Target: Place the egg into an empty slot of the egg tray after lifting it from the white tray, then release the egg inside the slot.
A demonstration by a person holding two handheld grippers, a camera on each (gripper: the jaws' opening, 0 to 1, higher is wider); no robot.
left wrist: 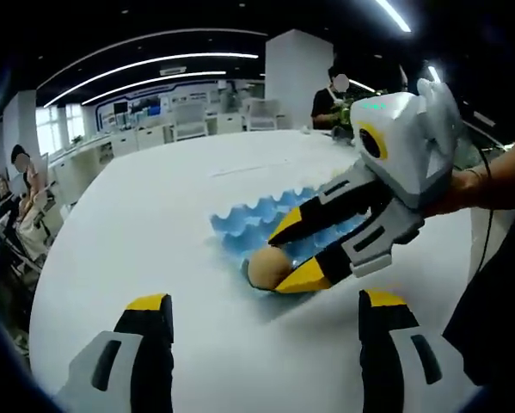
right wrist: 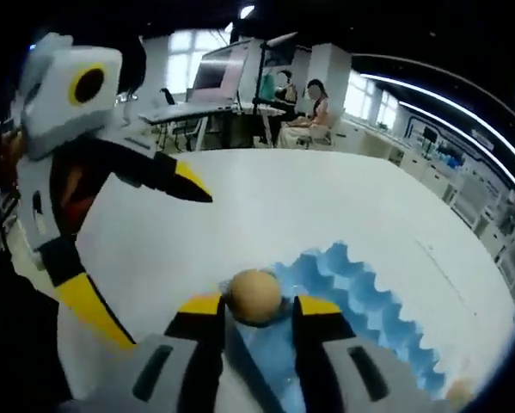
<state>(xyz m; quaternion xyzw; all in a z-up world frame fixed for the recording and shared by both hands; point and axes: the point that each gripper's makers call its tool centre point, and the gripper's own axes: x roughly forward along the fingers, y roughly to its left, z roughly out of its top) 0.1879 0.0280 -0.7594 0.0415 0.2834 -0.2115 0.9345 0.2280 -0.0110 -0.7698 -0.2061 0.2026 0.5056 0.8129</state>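
Observation:
A brown egg (right wrist: 255,297) sits between the yellow-tipped fingers of my right gripper (right wrist: 259,305), which is shut on it. The egg hangs over the near corner of the blue egg tray (right wrist: 369,297). In the left gripper view the same egg (left wrist: 268,268) is at the tray's (left wrist: 257,215) front edge, low over a slot, with the right gripper (left wrist: 287,256) reaching in from the right. My left gripper (left wrist: 266,299) is open, empty and short of the tray. It also appears at the left of the right gripper view, as the left gripper (right wrist: 144,248) with jaws spread wide.
The tray lies on a large white table (left wrist: 154,224). A tan rounded shape (right wrist: 455,391) shows at the tray's far end. A person's arm (left wrist: 489,185) holds the right gripper. Office desks, screens and seated people stand beyond the table.

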